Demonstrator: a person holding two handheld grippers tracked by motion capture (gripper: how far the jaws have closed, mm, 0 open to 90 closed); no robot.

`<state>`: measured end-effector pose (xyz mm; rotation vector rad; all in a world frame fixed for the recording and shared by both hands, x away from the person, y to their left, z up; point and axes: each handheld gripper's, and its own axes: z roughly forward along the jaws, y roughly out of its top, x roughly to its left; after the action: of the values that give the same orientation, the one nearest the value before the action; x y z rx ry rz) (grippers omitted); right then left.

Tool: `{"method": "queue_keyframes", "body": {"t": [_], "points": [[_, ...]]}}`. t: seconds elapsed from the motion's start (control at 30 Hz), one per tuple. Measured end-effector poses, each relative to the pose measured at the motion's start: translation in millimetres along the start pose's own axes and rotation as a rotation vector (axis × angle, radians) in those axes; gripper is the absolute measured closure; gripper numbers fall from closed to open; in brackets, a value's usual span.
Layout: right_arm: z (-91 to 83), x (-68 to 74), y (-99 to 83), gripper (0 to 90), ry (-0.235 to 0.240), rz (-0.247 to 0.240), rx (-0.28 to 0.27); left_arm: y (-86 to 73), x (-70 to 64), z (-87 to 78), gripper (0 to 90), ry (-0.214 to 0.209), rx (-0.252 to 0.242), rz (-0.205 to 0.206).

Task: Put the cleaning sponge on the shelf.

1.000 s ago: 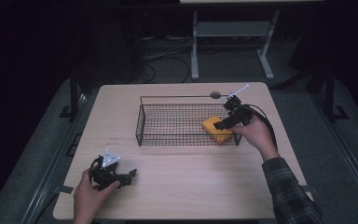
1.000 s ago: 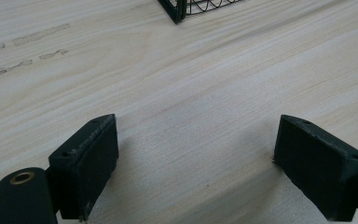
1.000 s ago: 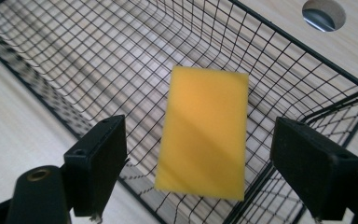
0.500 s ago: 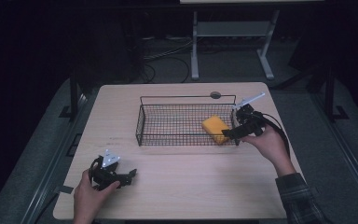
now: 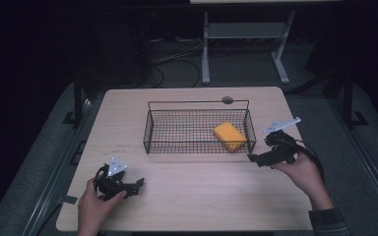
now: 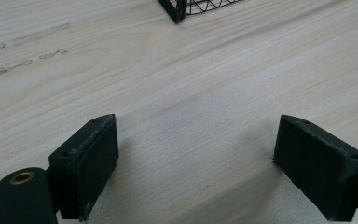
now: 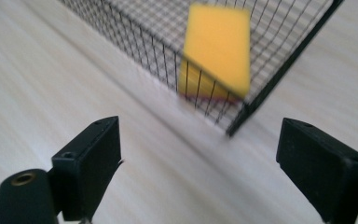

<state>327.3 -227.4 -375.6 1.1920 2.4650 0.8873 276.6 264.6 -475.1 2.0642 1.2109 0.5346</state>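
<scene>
**Both grippers held with jaws wide apart**

The left gripper (image 5: 139,184), gripped in the left hand (image 5: 94,206), sits low at the near edge. The right gripper (image 5: 252,159), in the right hand (image 5: 302,169), points leftward, forearm angled in from the bottom right.

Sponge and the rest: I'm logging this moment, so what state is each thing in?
Yellow sponge: lying in the basket's right end, free of both tongs.
Wire basket: upright on the table, holding the sponge.
Left tongs: open, empty, low over bare table.
Right tongs: open, empty, outside the basket near its corner.
</scene>
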Motion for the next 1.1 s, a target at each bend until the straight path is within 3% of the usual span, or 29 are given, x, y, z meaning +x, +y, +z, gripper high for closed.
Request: {"method": "queue_keyframes", "body": {"t": [0.3, 0.6, 0.93, 1.1], "points": [[8.1, 3.3, -46.1, 7.9, -0.007, 0.028, 0.031, -0.1, 0.1, 0.1, 12.8, 0.0, -0.001, 0.002], [19.7, 2.2, -84.6, 5.4, -0.055, 0.06, -0.004, -0.1, 0.1, 0.0, 12.8, 0.0, -0.001, 0.002], [26.4, 4.1, -110.5, 3.0, -0.086, 0.058, -0.061, -0.1, 0.2, 0.0, 12.8, 0.002, -0.001, 0.003], [30.3, 4.1, -119.0, 3.0, -0.101, 0.058, -0.053, -0.1, 0.2, 0.0, 12.8, 0.002, -0.001, 0.004]]}}
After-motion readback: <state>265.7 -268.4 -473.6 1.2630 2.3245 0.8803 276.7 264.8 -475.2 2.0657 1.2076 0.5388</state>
